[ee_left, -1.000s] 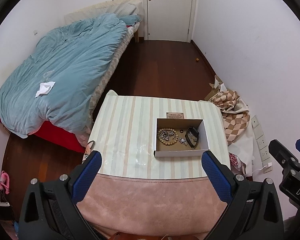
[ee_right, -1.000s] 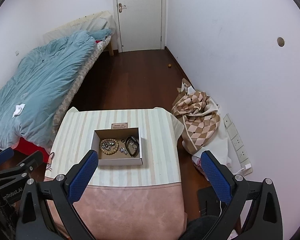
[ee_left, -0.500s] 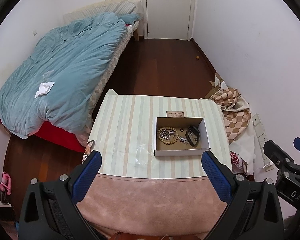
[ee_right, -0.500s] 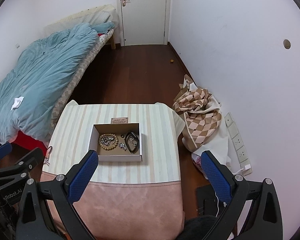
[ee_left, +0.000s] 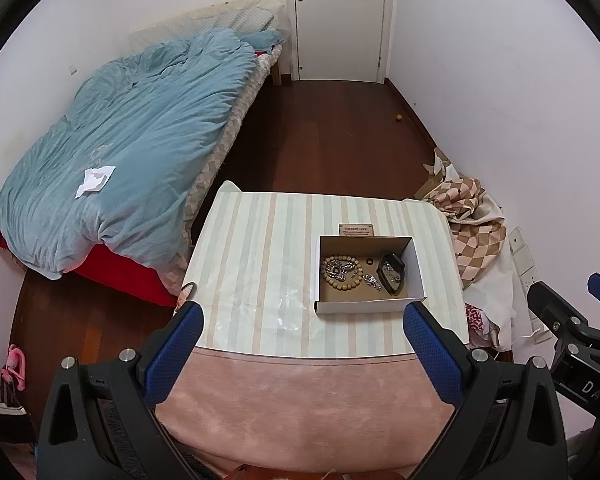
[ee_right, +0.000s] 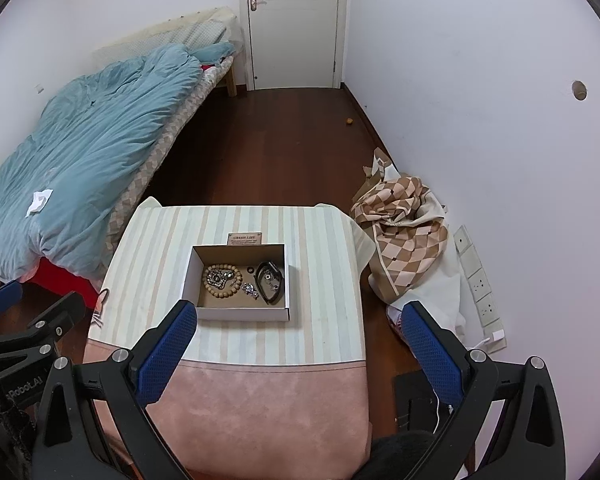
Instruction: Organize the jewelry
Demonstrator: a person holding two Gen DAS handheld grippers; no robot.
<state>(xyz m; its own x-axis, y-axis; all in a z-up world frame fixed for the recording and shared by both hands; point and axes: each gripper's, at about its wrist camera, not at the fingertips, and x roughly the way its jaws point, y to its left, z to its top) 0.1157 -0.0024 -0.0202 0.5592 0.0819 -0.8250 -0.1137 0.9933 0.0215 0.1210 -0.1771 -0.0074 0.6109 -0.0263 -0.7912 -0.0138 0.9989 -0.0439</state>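
Note:
An open cardboard box (ee_left: 417,276) (ee_right: 188,280) sits on a striped table (ee_left: 260,264) (ee_right: 320,280). Inside lie a wooden bead bracelet (ee_left: 332,276) (ee_right: 208,284) around a silver chain (ee_left: 340,269) (ee_right: 217,278), a small dark ring (ee_left: 369,261) (ee_right: 250,270), a small silver piece (ee_left: 372,280) (ee_right: 250,289) and a black band (ee_left: 392,278) (ee_right: 269,286). My left gripper (ee_left: 302,344) is open and empty, high above the table's near edge. My right gripper (ee_right: 298,344) is open and empty too, held high and back from the box.
A small label card (ee_left: 357,229) (ee_right: 245,238) lies behind the box. A bed with a blue duvet (ee_left: 132,152) stands on the left. Checkered cloth (ee_right: 404,224) is piled by the right wall. The table's near part is pink (ee_right: 260,400). A white door (ee_right: 296,24) is at the back.
Both grippers have drifted slightly, so the table and box shift a little in each view. Both stay open and nothing in the box has moved.

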